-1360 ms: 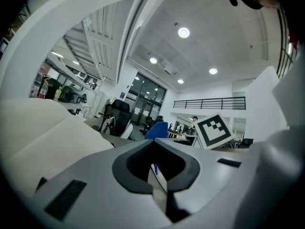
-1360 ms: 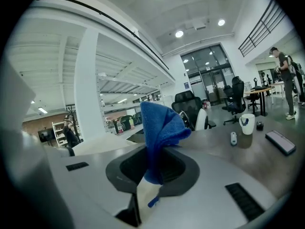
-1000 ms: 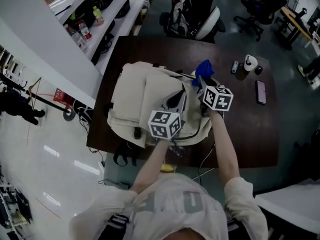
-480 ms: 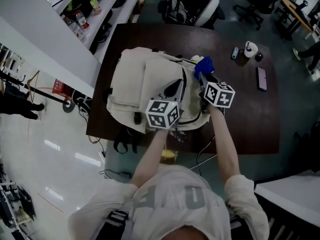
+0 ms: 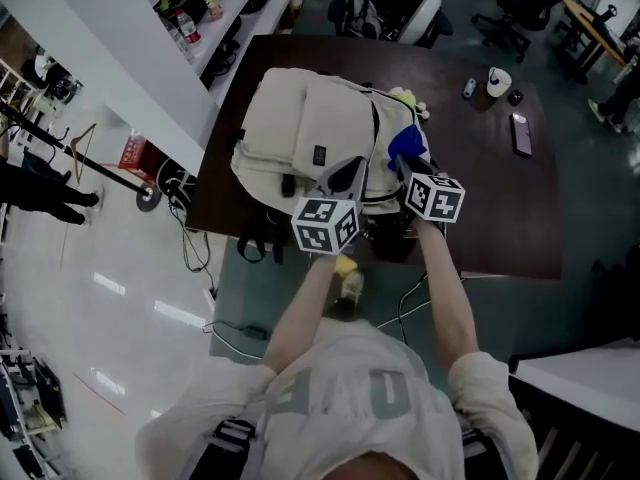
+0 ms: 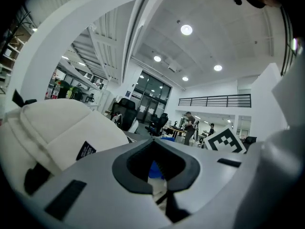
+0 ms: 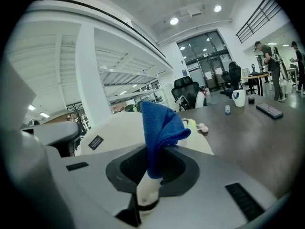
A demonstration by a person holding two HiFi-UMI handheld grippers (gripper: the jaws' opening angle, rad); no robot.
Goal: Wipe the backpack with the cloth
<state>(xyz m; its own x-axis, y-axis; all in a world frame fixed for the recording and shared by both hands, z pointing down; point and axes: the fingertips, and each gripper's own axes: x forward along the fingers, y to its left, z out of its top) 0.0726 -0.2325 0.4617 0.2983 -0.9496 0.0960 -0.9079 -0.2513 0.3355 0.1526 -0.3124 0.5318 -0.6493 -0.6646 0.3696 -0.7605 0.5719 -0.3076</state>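
Cream backpack [image 5: 310,138] lies flat on dark counter [image 5: 480,198], just ahead of both sets of fingers. Blue cloth [image 7: 159,128] is clenched in the right gripper [image 7: 148,182]; its fingers are closed on the cloth's lower end and the rest stands up past the fingertips, folded over at the top. In the head view the cloth sits over the backpack's edge on the right gripper's side; contact between cloth and backpack can't be confirmed. Left gripper [image 5: 345,186] is beside the right one, fingers over the backpack's near part and closed together, nothing clearly pinched. In the left gripper view the backpack bulges to the left beyond the fingers, a black label [image 6: 85,150] showing. Farther out past the right fingers, well apart from the backpack: mug [image 5: 498,81] and phone [image 5: 521,134] on the counter. Office chairs [image 5: 400,3] stand beyond the far counter edge.
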